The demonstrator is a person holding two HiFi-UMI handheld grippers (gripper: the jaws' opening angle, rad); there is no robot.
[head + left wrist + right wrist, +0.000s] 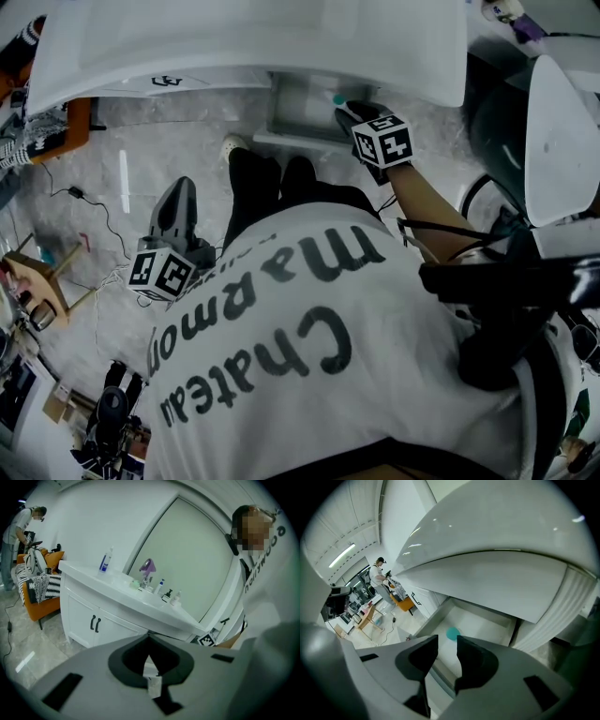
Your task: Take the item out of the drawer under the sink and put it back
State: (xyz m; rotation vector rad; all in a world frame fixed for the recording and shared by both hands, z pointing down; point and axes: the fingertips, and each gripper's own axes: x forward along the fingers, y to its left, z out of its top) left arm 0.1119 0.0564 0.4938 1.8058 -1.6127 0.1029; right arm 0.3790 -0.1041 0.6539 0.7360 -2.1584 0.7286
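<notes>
Head view: a white shirt fills the lower frame. At upper centre the right gripper reaches into the open drawer and covers most of a teal item. The left gripper hangs at centre left

Left gripper view: its jaws are pressed together, empty. The gripper body blocks the lower frame

Right gripper view: the jaws stand narrowly apart, empty. The item lies on the drawer floor just beyond the gap, seen only as a round teal patch
</notes>
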